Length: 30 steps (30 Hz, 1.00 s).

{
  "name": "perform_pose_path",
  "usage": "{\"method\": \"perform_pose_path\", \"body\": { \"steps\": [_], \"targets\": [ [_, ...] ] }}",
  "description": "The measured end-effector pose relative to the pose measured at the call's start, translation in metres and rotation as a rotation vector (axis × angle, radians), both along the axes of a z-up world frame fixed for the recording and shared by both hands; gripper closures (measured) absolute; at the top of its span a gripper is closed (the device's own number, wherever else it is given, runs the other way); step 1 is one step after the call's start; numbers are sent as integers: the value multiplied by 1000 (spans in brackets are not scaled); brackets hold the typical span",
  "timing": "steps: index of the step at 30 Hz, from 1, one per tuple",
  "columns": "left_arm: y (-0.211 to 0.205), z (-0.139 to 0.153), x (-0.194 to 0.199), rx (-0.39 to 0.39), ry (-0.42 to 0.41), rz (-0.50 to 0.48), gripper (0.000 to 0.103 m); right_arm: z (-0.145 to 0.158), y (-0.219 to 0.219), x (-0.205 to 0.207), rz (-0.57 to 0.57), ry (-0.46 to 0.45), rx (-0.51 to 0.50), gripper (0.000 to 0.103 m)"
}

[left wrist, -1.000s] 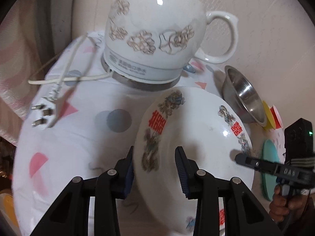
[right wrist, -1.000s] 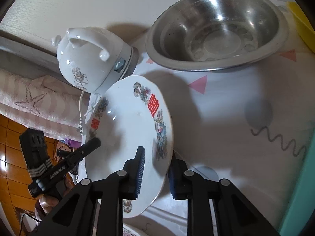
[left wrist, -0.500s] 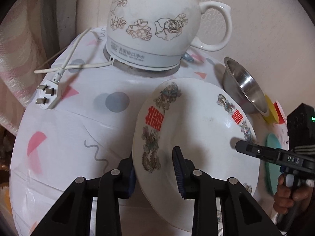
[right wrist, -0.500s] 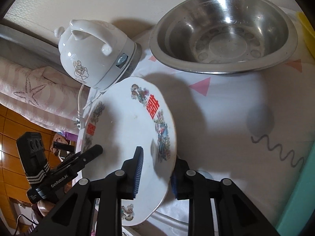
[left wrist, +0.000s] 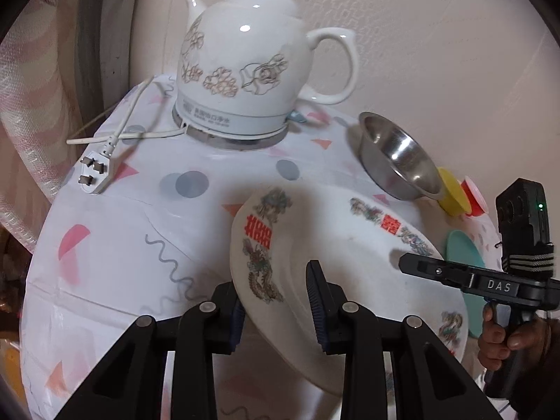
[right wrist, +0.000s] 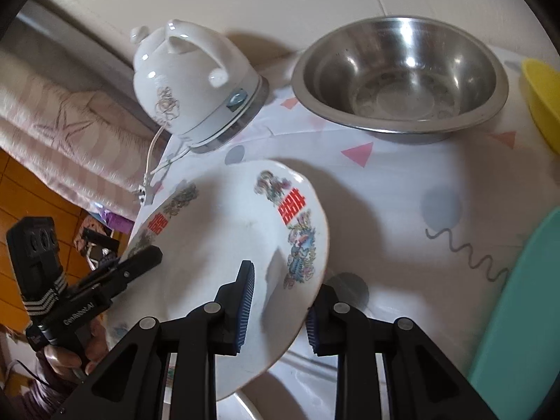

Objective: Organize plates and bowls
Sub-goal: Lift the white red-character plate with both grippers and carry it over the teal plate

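A white plate with red characters and dragon prints [left wrist: 350, 262] [right wrist: 224, 241] is held above the table between both grippers. My left gripper [left wrist: 274, 301] straddles its left rim, one pad under and one over, shut on it. My right gripper [right wrist: 280, 301] straddles the opposite rim the same way, shut on it. A steel bowl [left wrist: 399, 155] [right wrist: 399, 77] sits at the back right of the table. A yellow dish [left wrist: 451, 192] [right wrist: 542, 101], a red one [left wrist: 472, 189] and a teal plate [left wrist: 462, 252] [right wrist: 518, 318] lie to the right.
A white ceramic kettle [left wrist: 252, 70] [right wrist: 189, 80] stands on its base at the back, its cord and plug [left wrist: 94, 171] lying on the patterned tablecloth [left wrist: 115, 245]. A wall is behind. A striped cushion [right wrist: 70, 133] and orange floor [right wrist: 31, 189] are left of the table.
Both grippers have pulled back and up from the kettle and bowl, carrying the plate with them. The kettle now shows whole.
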<state>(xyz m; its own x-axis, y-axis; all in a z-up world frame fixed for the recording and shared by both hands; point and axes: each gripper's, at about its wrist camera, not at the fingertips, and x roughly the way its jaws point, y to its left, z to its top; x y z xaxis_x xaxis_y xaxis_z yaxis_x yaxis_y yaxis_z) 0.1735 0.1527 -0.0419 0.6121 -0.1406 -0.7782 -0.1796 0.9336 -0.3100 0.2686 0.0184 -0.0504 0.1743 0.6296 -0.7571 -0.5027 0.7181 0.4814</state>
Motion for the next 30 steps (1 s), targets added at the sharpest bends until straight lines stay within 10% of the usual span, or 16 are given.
{"method": "perform_pose_path", "body": {
  "steps": [13, 30],
  "targets": [
    [-49, 24, -18, 43, -62, -88, 71, 28, -34, -37, -22, -117, 10, 78],
    [-190, 41, 1, 4, -68, -327, 71, 53, -201, -70, -276, -168, -1, 77]
  ]
}}
